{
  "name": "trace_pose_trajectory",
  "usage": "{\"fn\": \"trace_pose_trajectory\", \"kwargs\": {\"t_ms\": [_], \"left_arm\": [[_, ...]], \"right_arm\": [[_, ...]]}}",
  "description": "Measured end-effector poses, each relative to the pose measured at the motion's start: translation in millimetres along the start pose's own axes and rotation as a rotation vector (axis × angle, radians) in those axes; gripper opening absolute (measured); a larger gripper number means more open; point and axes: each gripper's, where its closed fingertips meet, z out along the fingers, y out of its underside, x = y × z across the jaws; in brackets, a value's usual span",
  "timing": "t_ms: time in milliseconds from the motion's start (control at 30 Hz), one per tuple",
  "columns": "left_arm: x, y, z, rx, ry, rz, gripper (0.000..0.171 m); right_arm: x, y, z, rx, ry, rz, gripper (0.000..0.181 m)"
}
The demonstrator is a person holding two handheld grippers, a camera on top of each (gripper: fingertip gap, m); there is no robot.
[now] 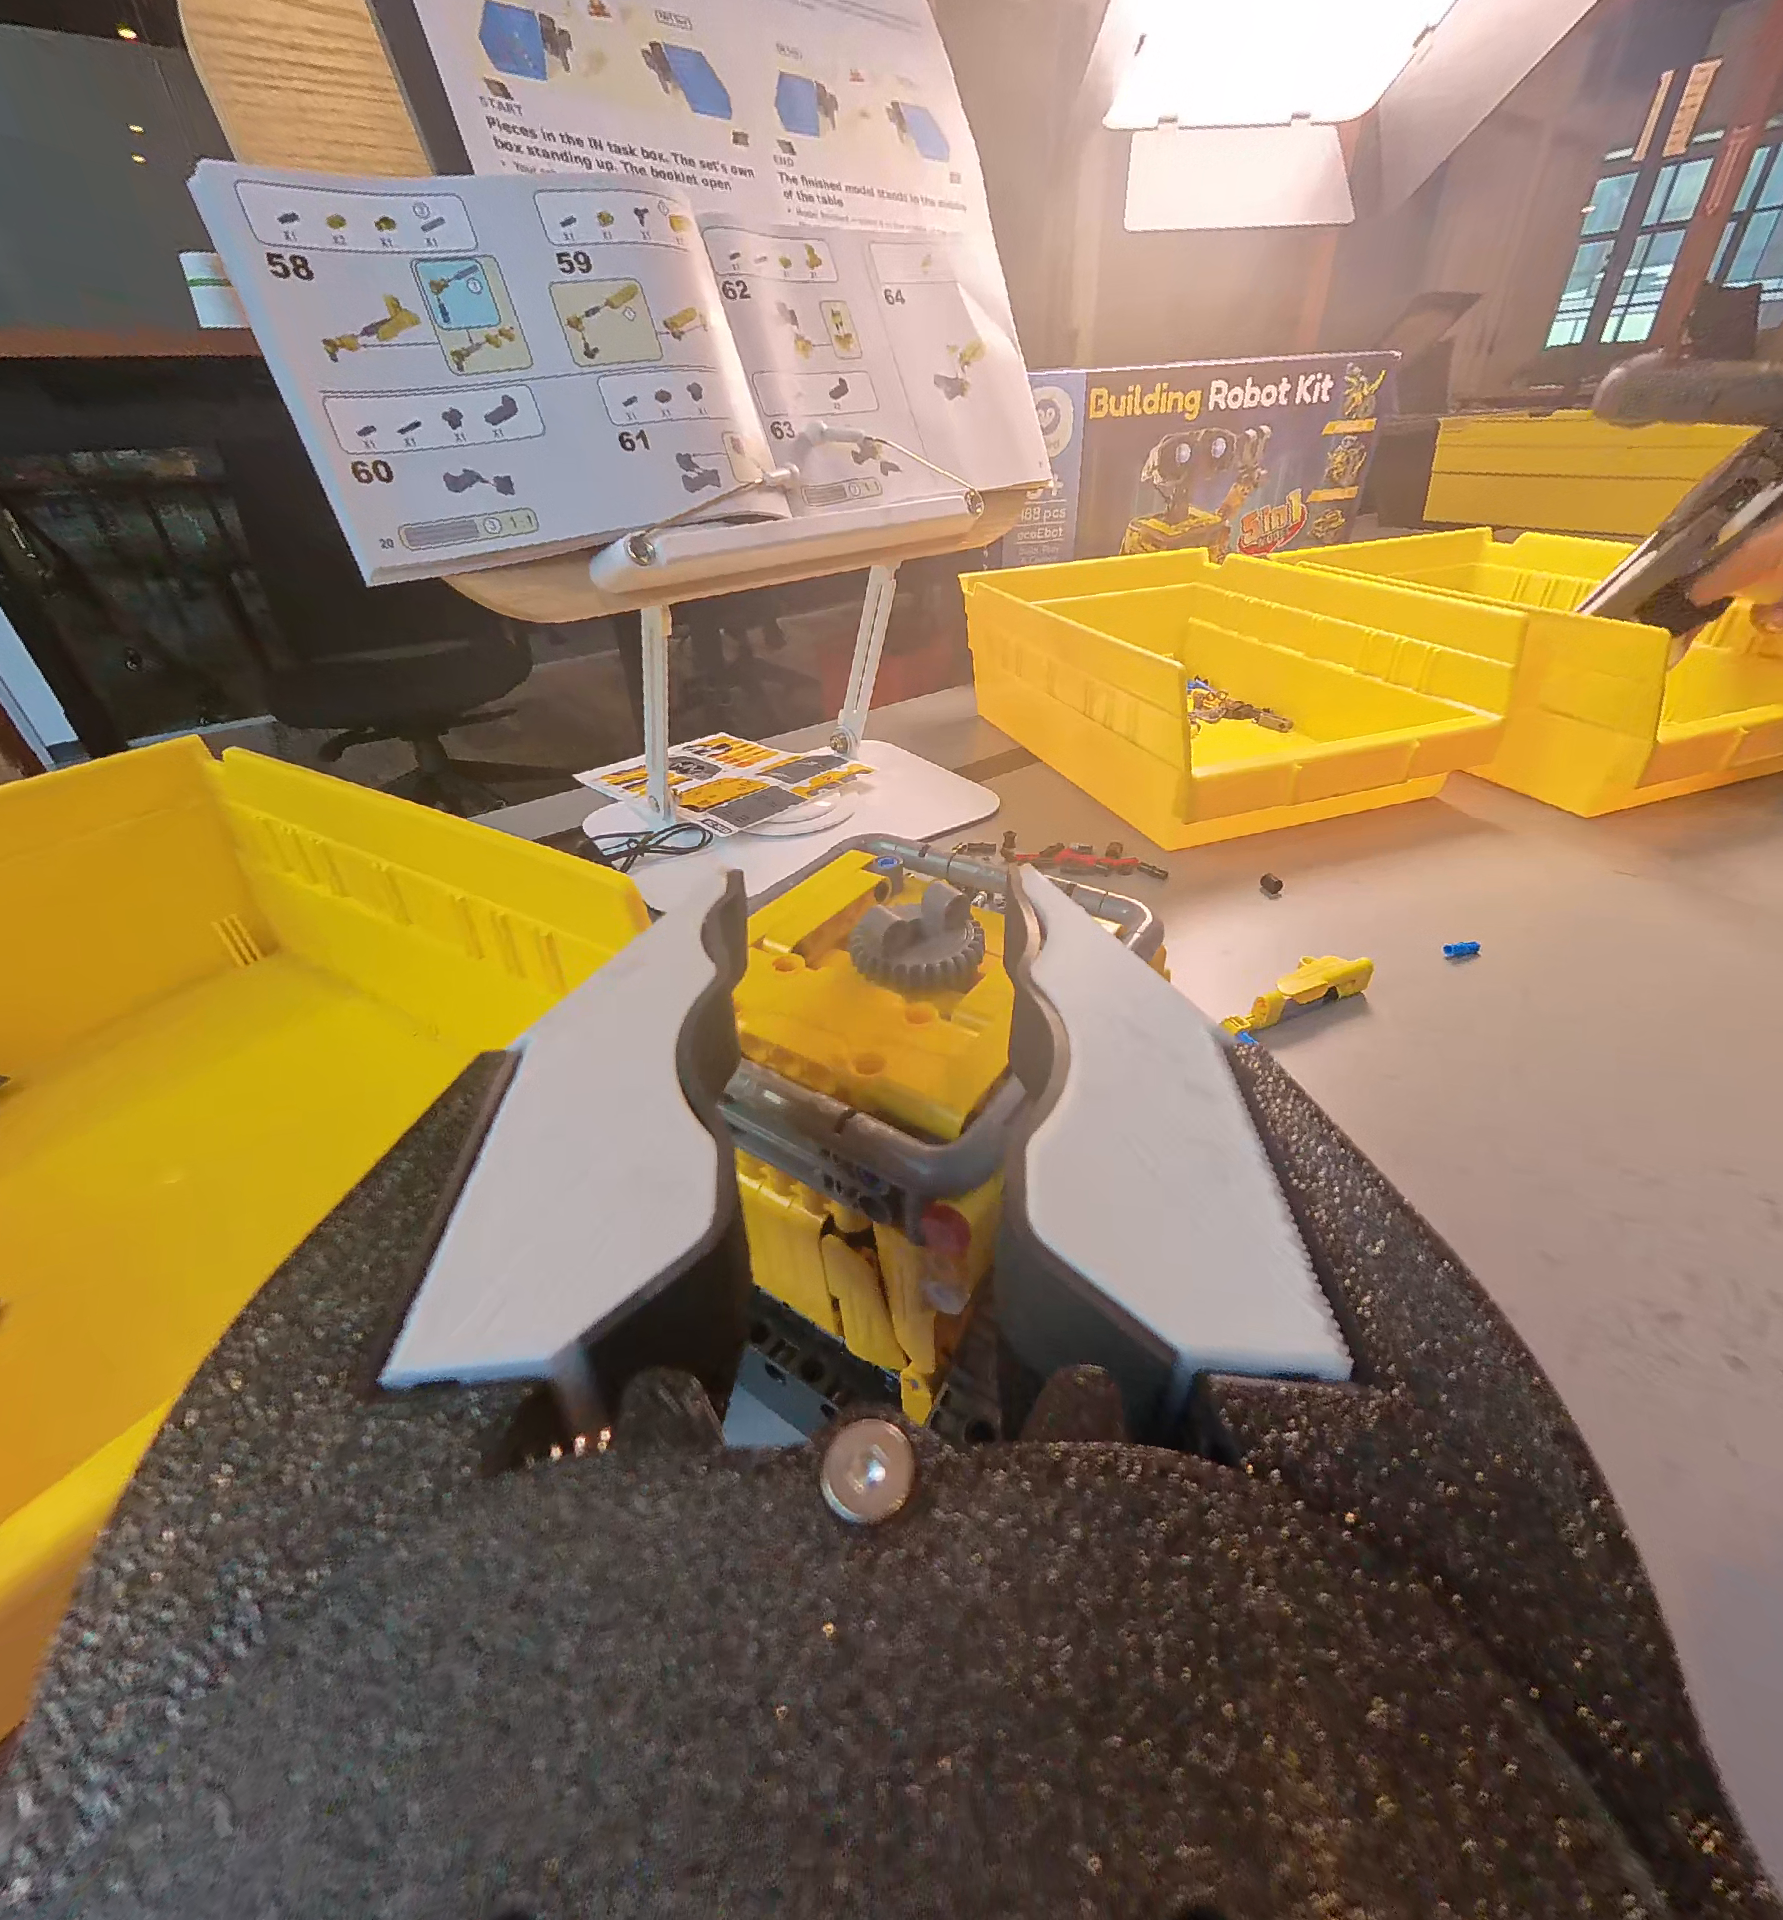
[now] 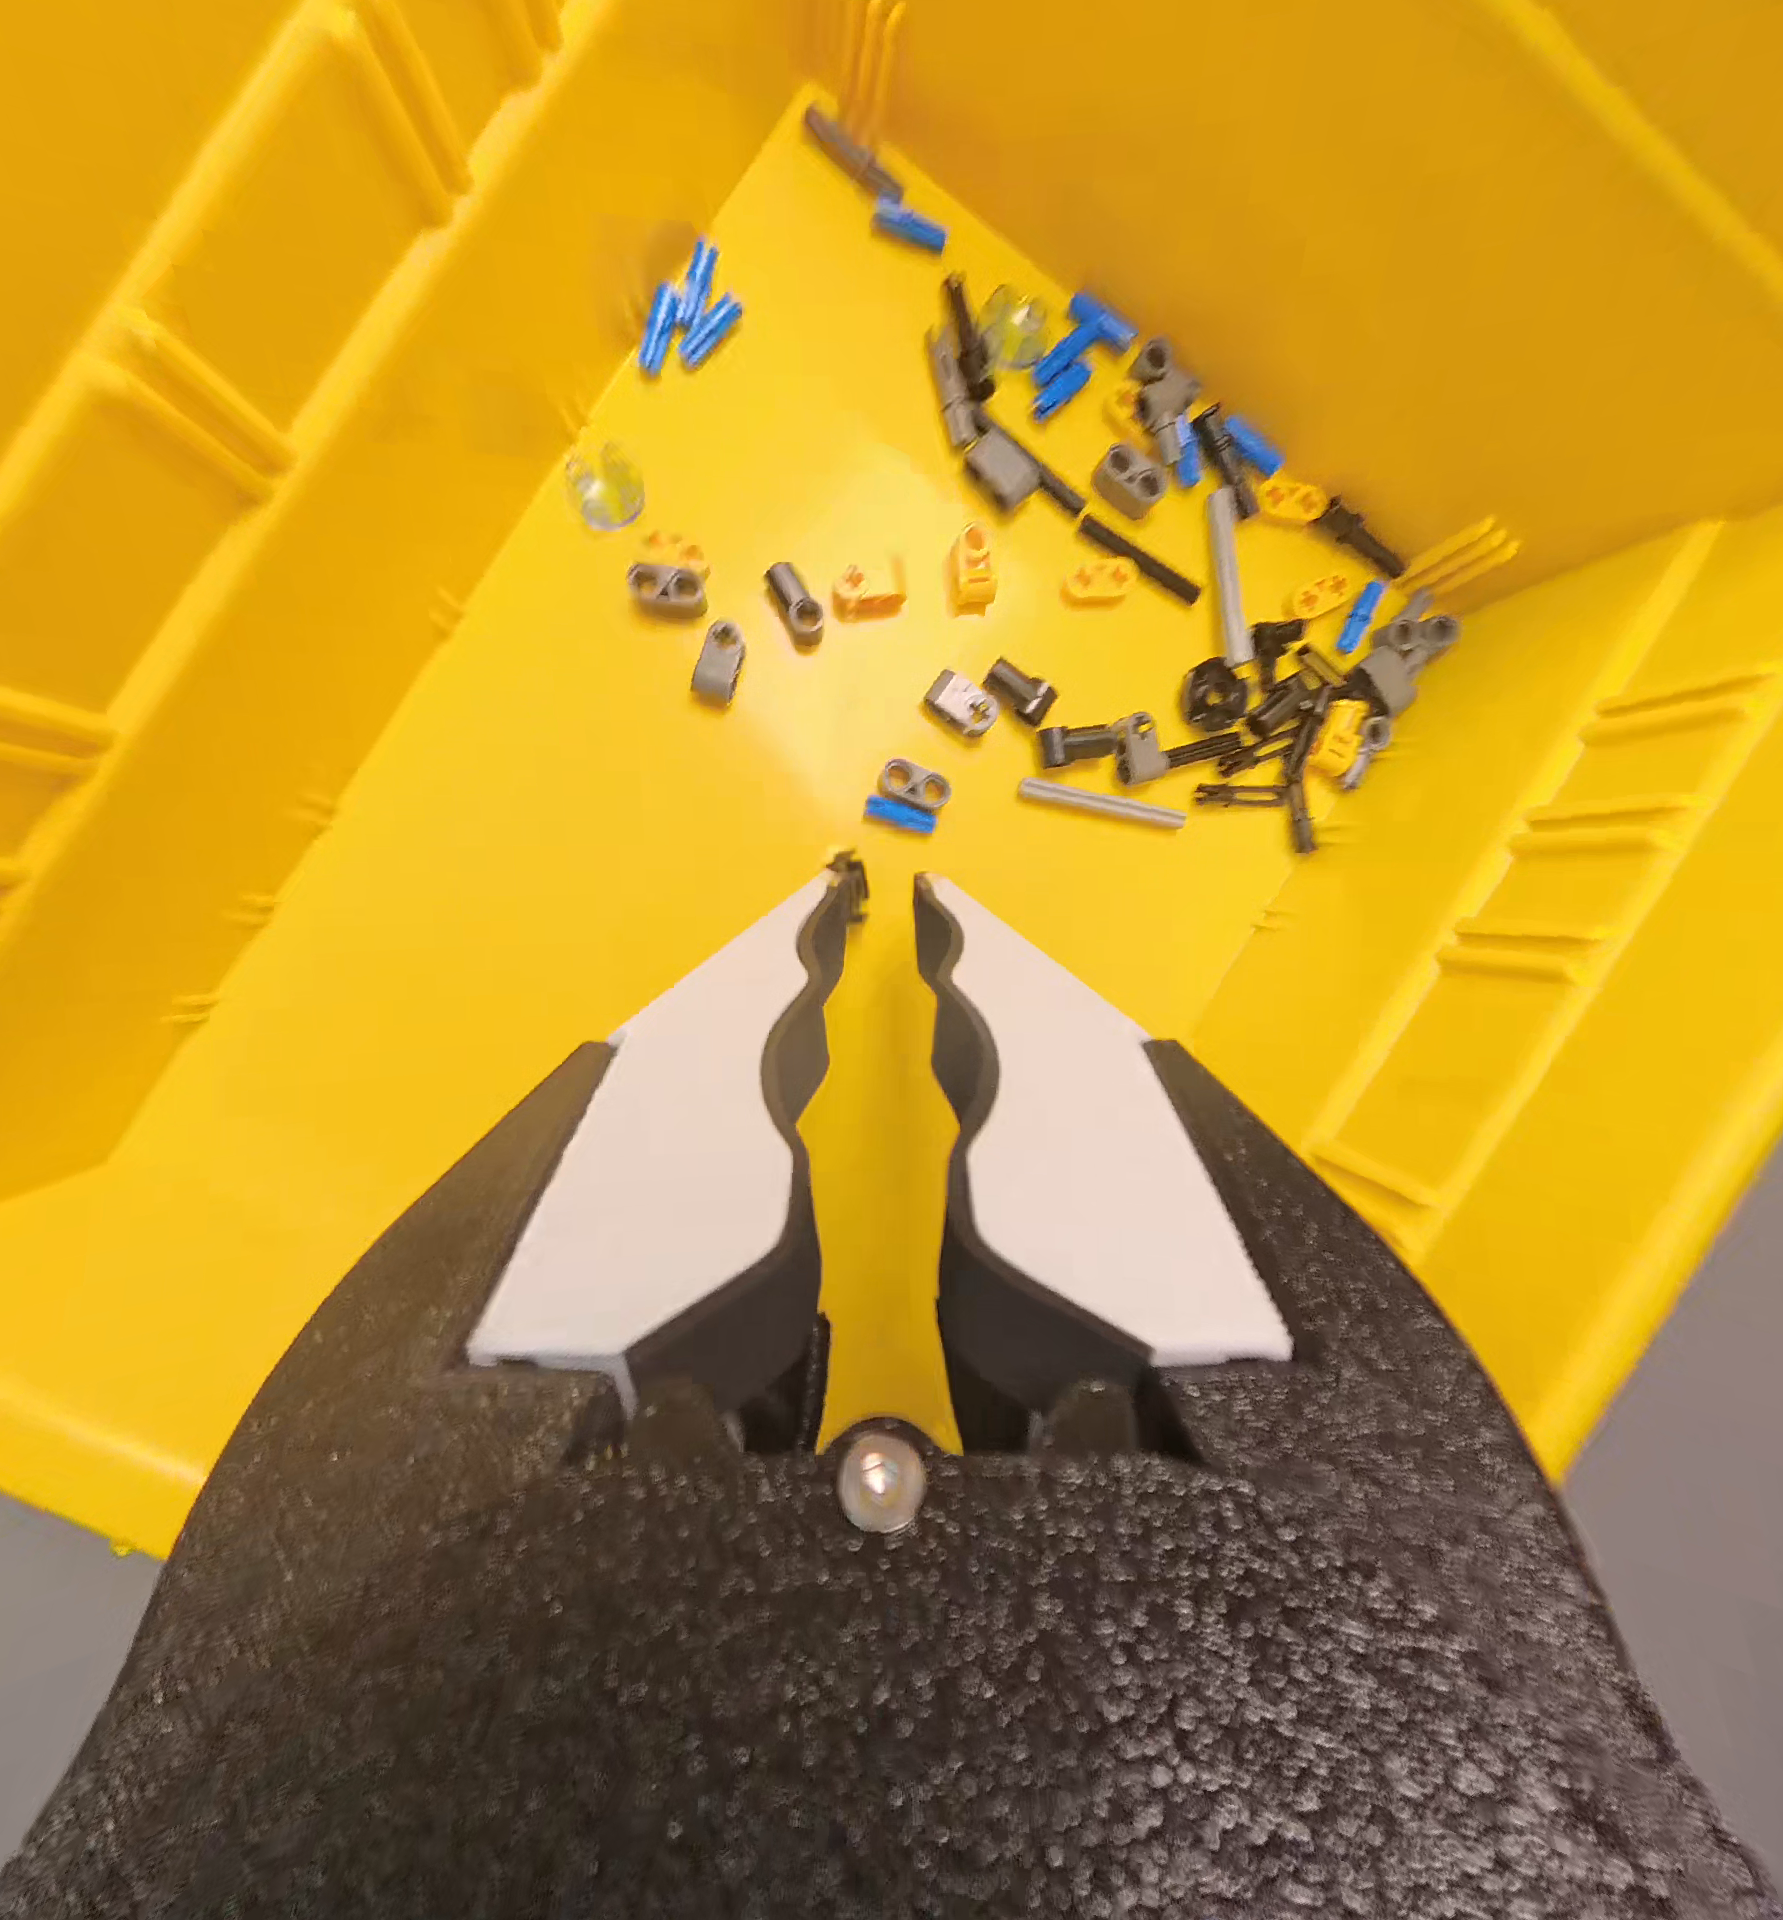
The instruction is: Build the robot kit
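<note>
Gripping a yellow brick model from both sides, the left claw holds it over the grey tabletop; a grey gear sits on top. Around it: a yellow bin to the left, a booklet on a stand ahead, loose parts and more bins to the right.

In the right wrist view, the right claw hangs released over a bin, a small black pin at 1 fingertip, apparently not pinched; scattered parts lie beyond.
</note>
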Motion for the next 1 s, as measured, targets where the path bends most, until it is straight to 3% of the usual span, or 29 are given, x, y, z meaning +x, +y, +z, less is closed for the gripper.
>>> {"fn": "trace_pose_trajectory", "kwargs": {"t_ms": [167,333,567,800,1000], "left_arm": [[2,3,2,-0.012,0.008,0.001,0.049],[1,1,1,-0.004,0.005,-0.002,0.048],[-1,-5,-4,0.019,0.01,-0.015,0.048],[1,-4,-4,0.018,0.03,-0.033,0.048],[3,-3,-3,0.013,0.042,-0.038,0.048]], "right_arm": [[47,-42,-18,0.176,0.166,0.105,0.02],[70,-46,5,0.081,0.233,0.157,0.006],[80,-43,43,-0.036,0.263,0.25,0.01],[86,-40,51,-0.064,0.263,0.36,0.012],[86,-36,52,-0.068,0.25,0.413,0.003]]}}
